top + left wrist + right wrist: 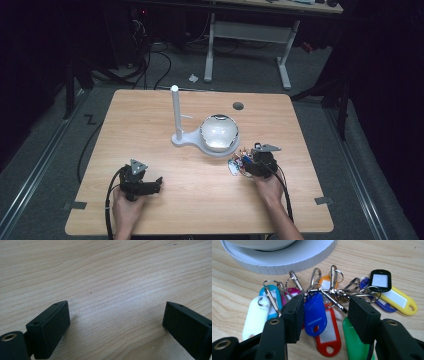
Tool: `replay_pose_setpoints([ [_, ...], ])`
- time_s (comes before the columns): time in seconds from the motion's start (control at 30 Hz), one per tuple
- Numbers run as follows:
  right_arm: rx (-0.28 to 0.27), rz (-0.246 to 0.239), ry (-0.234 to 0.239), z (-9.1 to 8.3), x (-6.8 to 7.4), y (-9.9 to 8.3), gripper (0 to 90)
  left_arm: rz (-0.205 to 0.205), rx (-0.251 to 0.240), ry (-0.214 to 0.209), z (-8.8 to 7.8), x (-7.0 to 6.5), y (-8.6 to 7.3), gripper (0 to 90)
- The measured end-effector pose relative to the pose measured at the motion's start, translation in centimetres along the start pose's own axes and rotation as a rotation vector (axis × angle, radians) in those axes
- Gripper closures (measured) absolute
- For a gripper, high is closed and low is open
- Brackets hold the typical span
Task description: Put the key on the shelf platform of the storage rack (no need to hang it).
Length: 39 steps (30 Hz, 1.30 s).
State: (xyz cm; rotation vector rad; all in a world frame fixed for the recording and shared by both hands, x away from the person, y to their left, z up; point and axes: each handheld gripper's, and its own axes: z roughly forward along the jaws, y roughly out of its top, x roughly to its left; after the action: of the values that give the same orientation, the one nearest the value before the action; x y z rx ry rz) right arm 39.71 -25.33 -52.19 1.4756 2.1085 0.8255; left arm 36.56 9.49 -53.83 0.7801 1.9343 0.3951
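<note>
- The bunch of key tags [324, 307] lies flat on the table [150, 125], just in front of the white stand's round base [294, 258], on my side of it and close to touching.
- I count the tags in my right gripper view: one white, one light blue, one pink, one dark blue in the middle, one red, one green, one orange, one purple-blue, one yellow and one black-framed, so about ten; some overlap, so the count may be off by one.
- Several metal clips and split rings [332, 290] join them at the middle of the bunch; they are too tangled to count.
- My right gripper [325, 311] sits low over the bunch, its jaws standing fairly wide on either side of the dark blue tag [315, 312] and the ring cluster; the pads are not pressing on anything.
- Judging from this, the grasp is not yet made: closing on the bunch, lifting it and carrying it toward the stand are all left, perhaps to its upright peg [175, 112].
- One stand, one peg, one shiny dome [218, 132] resting on the base.
- My left gripper [141, 184] rests well left of the stand's base, jaws wide apart over bare wood, holding nothing.
</note>
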Motion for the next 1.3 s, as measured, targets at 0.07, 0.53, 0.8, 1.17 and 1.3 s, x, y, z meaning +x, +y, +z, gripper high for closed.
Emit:
replay_pose_setpoints([
  [0.07,-0.003,0.009,0.020,0.2,-0.2,0.1,49.0,0.001,0.000,-0.001,0.0,0.0,0.0,7.8],
  [0.53,-0.004,-0.098,0.007,0.3,-0.2,0.1,84.1,0.002,0.000,-0.001,0.0,0.0,0.0,7.9],
  [0.8,-0.060,-0.101,0.022,-0.9,-0.5,-0.5,84.4,0.001,0.000,-0.001,0.0,0.0,0.0,7.9],
  [1.17,-0.166,-0.071,0.051,-5.2,-2.0,0.2,84.6,0.003,0.000,-0.002,0.0,0.0,0.0,7.9],
  [1.3,-0.193,-0.067,0.058,-6.4,-2.3,0.6,84.6,0.003,0.000,-0.002,0.0,0.0,0.0,7.9],
])
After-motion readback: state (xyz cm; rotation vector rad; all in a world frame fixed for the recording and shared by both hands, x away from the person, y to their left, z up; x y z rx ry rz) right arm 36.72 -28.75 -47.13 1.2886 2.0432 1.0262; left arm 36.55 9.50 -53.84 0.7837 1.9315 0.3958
